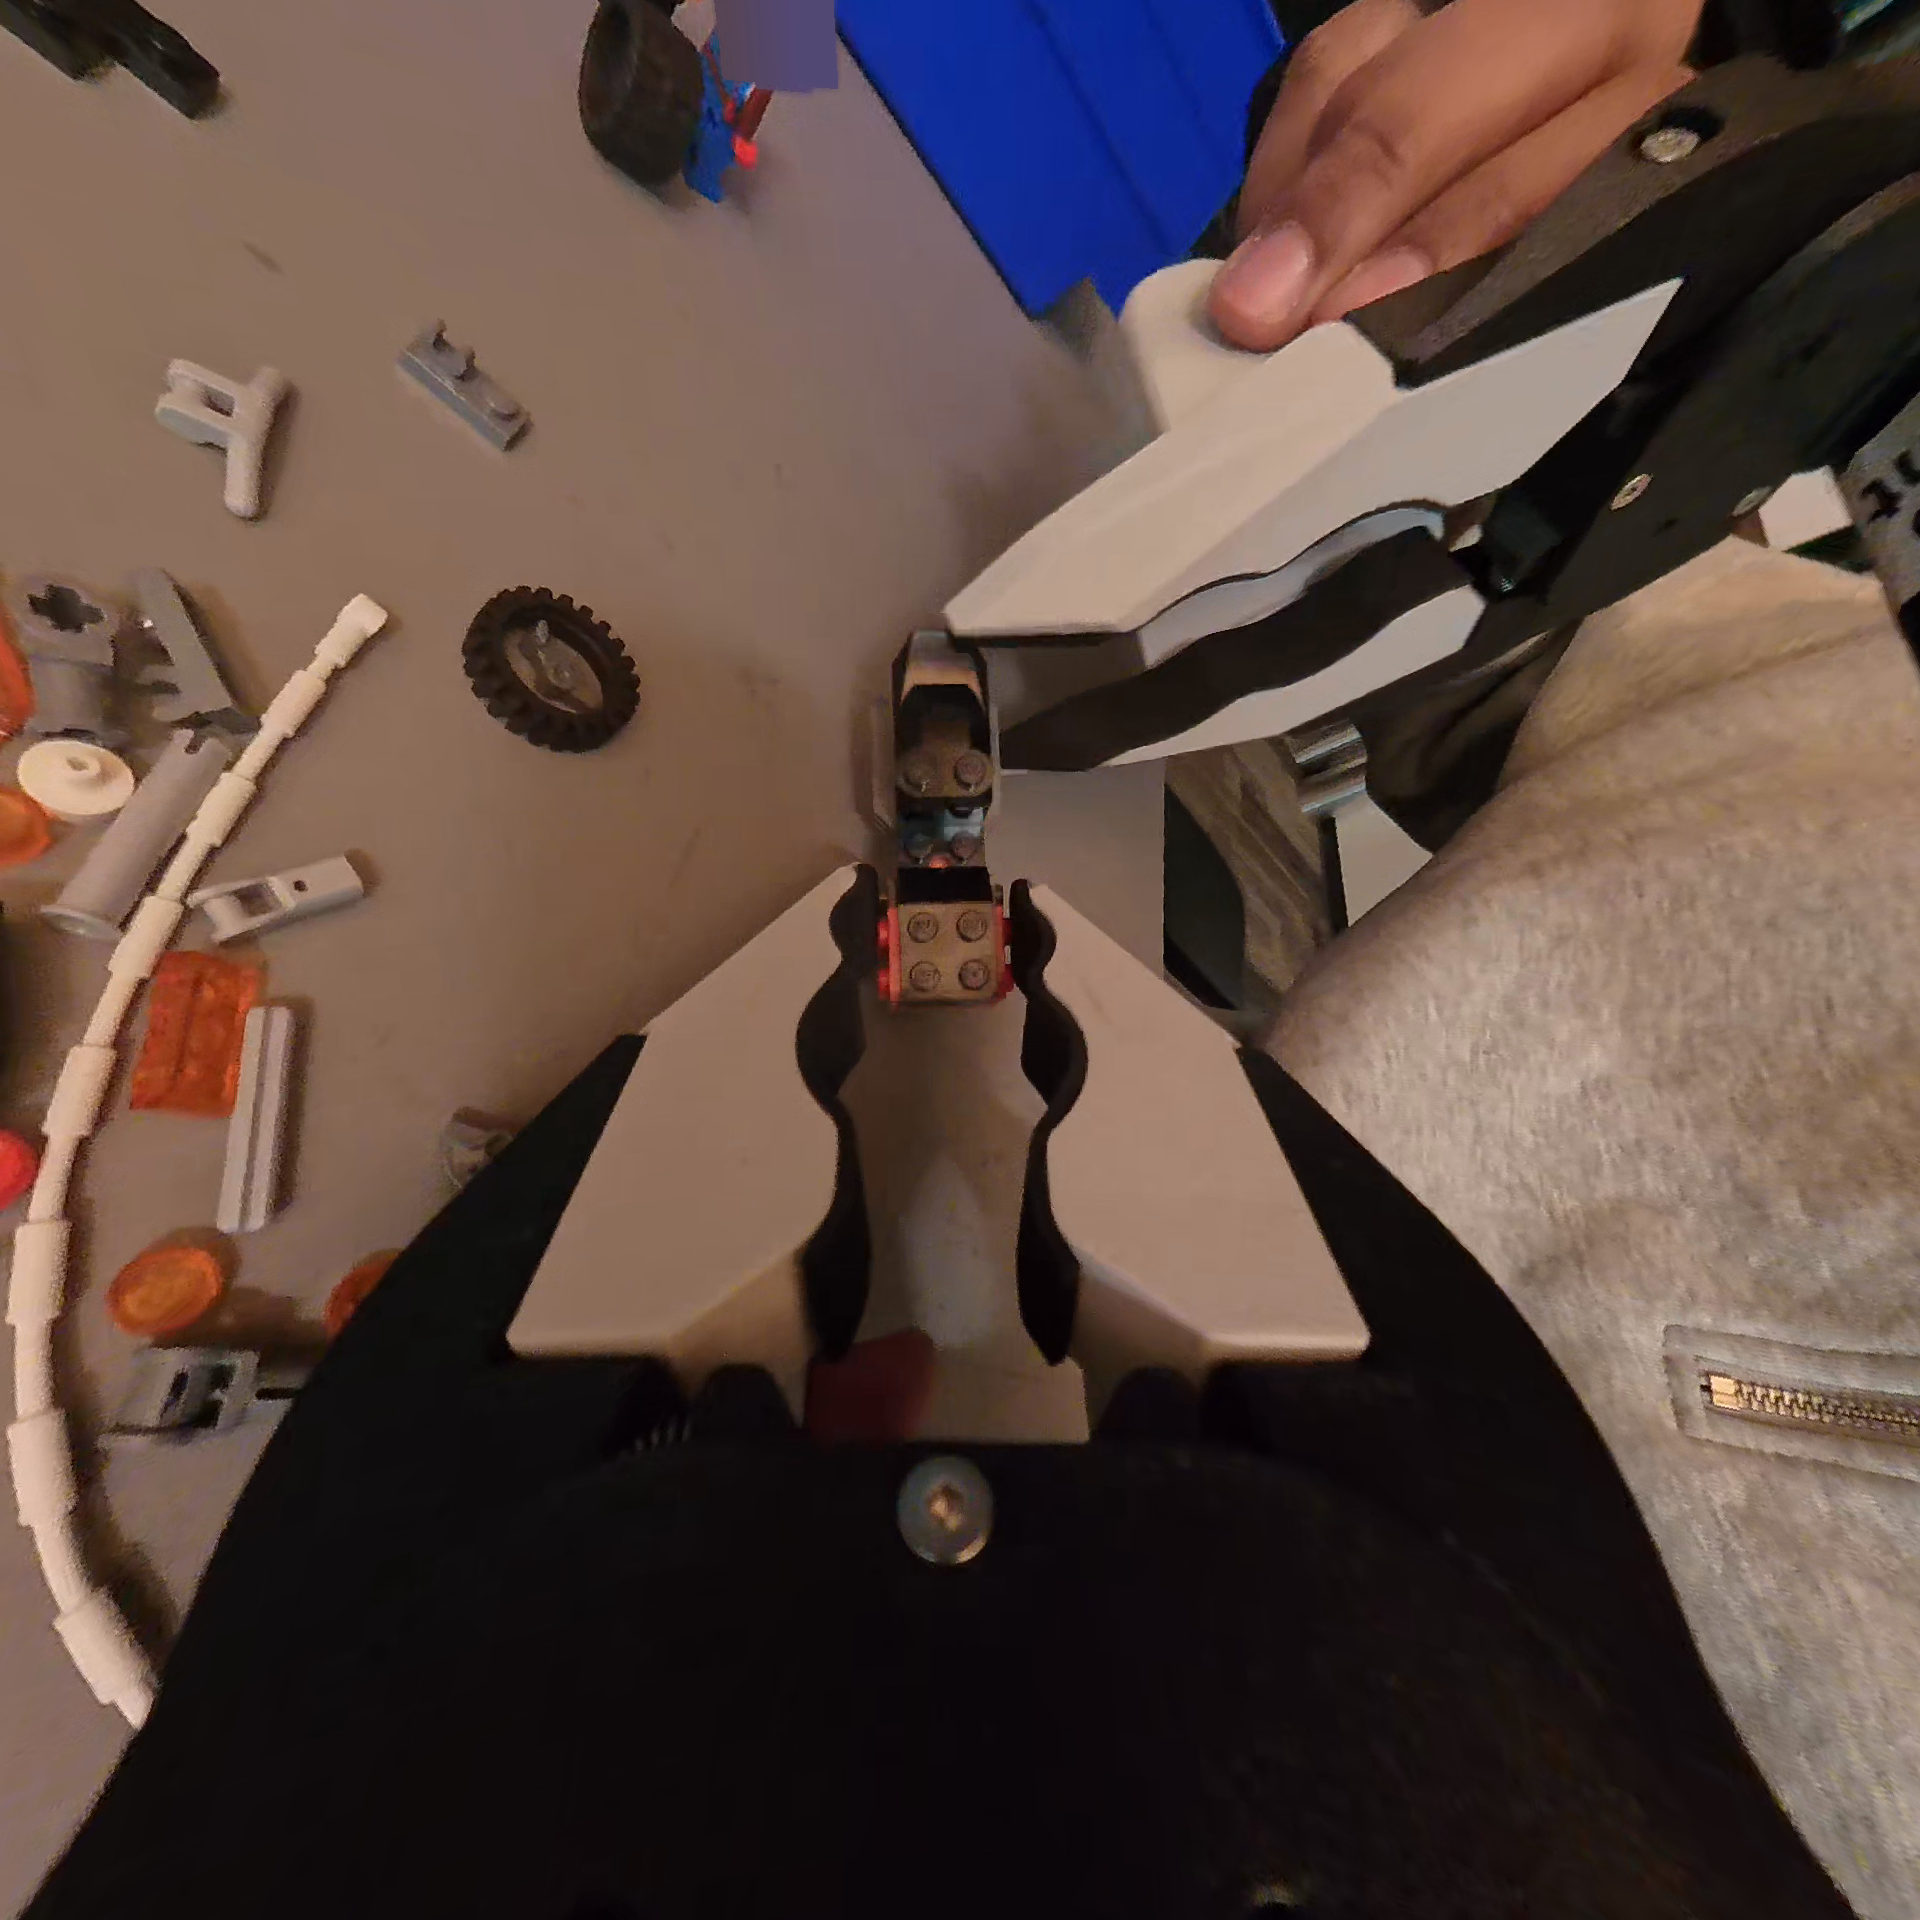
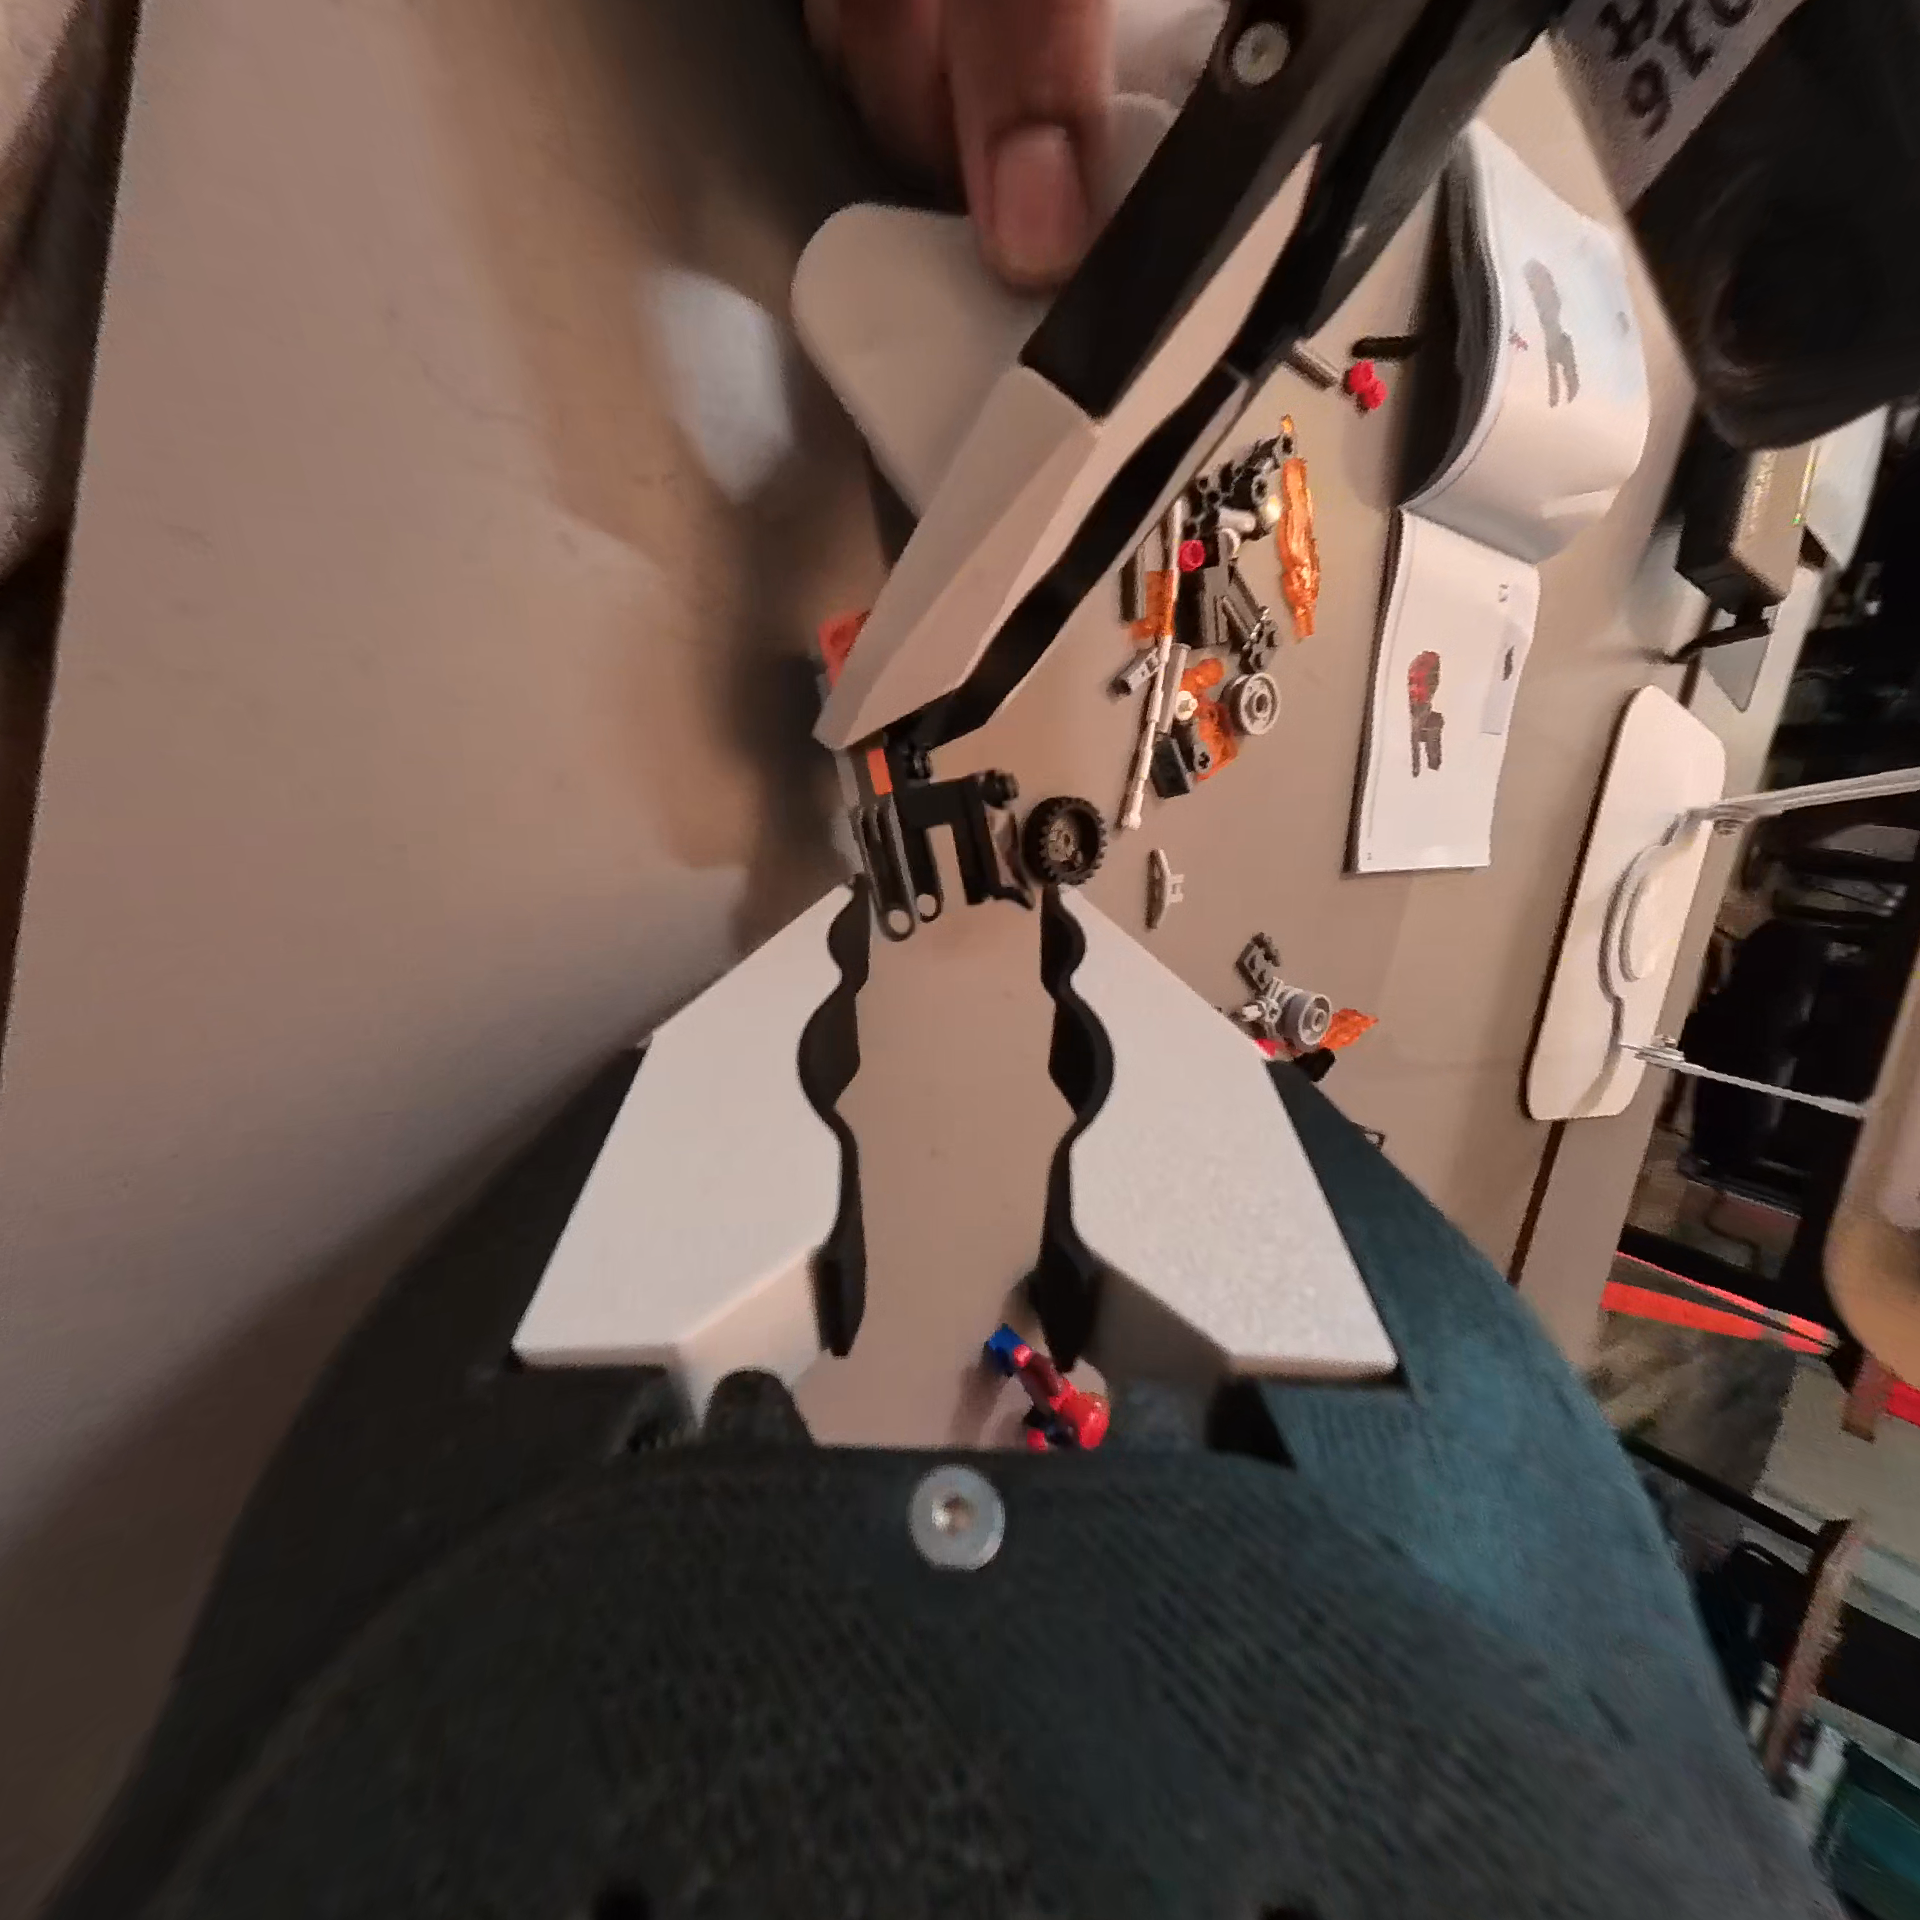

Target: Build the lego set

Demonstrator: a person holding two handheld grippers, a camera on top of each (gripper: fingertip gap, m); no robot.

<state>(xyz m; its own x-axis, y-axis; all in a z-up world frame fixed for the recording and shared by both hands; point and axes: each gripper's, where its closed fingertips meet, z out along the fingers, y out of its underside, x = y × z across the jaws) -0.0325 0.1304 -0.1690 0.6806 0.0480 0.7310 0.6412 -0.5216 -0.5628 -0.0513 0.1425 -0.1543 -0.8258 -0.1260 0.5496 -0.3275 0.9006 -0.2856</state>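
Note:
A small lego assembly (image 1: pixel 943 951) of grey studded plates, black parts and red side pieces is held up between both grippers. My left gripper (image 1: pixel 940 925) is shut on its near end, a grey four-stud block. My right gripper (image 1: pixel 982 707) comes in from the upper right and closes on the far black end. In the right wrist view the assembly (image 2: pixel 935 831) shows black and grey beams with an orange piece. It spans the tips of my right gripper (image 2: pixel 951 904), while the left gripper (image 2: pixel 883 738) reaches down onto it from above.
Loose pieces lie on the table (image 1: pixel 675 416) to the left: a black wheel (image 1: pixel 551 670), a white ribbed hose (image 1: pixel 156 935), orange clear parts (image 1: pixel 192 1029), grey beams. A blue box (image 1: pixel 1049 125) and a minifigure (image 1: pixel 727 125) are at the back. An instruction sheet (image 2: pixel 1444 707) lies beyond. A grey garment (image 1: pixel 1558 1143) is beside the table edge. Only a small space, under 4 cm, lies between the two pairs of fingers.

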